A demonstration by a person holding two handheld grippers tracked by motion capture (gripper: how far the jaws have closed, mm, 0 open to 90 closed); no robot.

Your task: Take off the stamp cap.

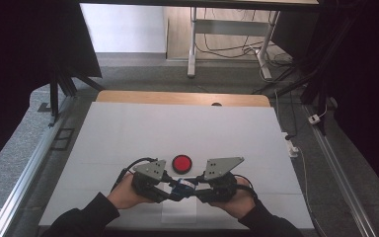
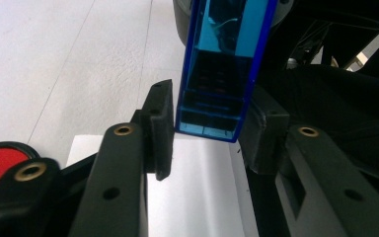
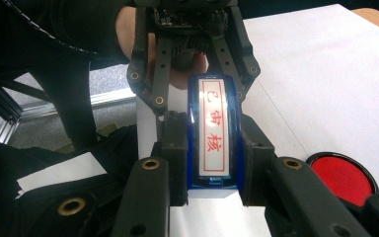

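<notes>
Blue plastic stamp (image 3: 213, 136): rigid, light, slick-sided. Right gripper (image 3: 212, 158) pinches its body; left gripper (image 2: 207, 133) clamps the far end.

At the lower centre of the high view we see both hands meeting, the left gripper (image 1: 165, 190) and right gripper (image 1: 190, 190) pointing inward at each other. The right jaws are clamped tight; the left jaws are nearly closed, gripping alongside. Dark sleeves enter from the bottom edge.
</notes>
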